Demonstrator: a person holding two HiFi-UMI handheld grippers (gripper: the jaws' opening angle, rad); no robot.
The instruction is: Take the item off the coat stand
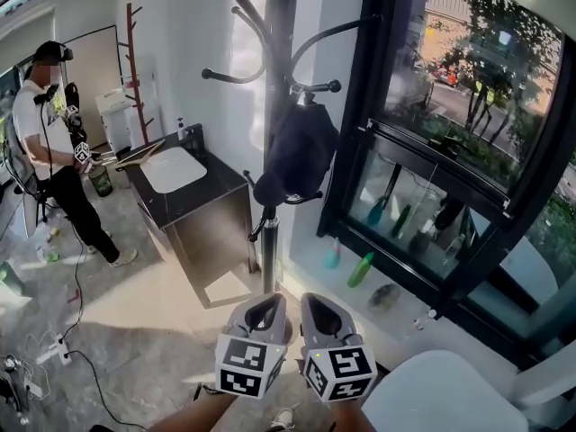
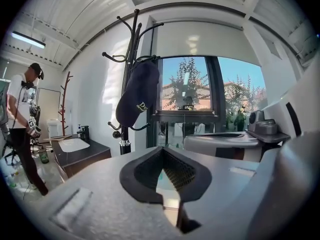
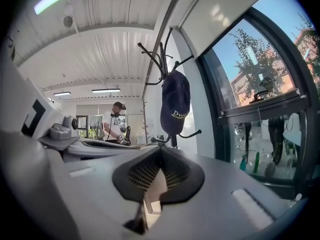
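A dark navy cap (image 1: 301, 151) hangs from a hook of the black coat stand (image 1: 270, 205), about halfway up its pole. Both grippers sit side by side low in the head view, short of the stand's base and apart from the cap. My left gripper (image 1: 268, 302) is shut with nothing in it, and so is my right gripper (image 1: 315, 301). In the left gripper view the cap (image 2: 137, 94) hangs up and left of the closed left gripper (image 2: 162, 151). In the right gripper view the cap (image 3: 175, 101) hangs just above the closed right gripper (image 3: 161, 151).
A dark cabinet with a white sink (image 1: 184, 196) stands left of the stand. A person (image 1: 54, 151) stands further left beside a wooden coat stand (image 1: 135, 70). A black-framed window (image 1: 450, 151) with bottles (image 1: 360, 270) on its sill fills the right. Cables (image 1: 54, 349) lie on the floor.
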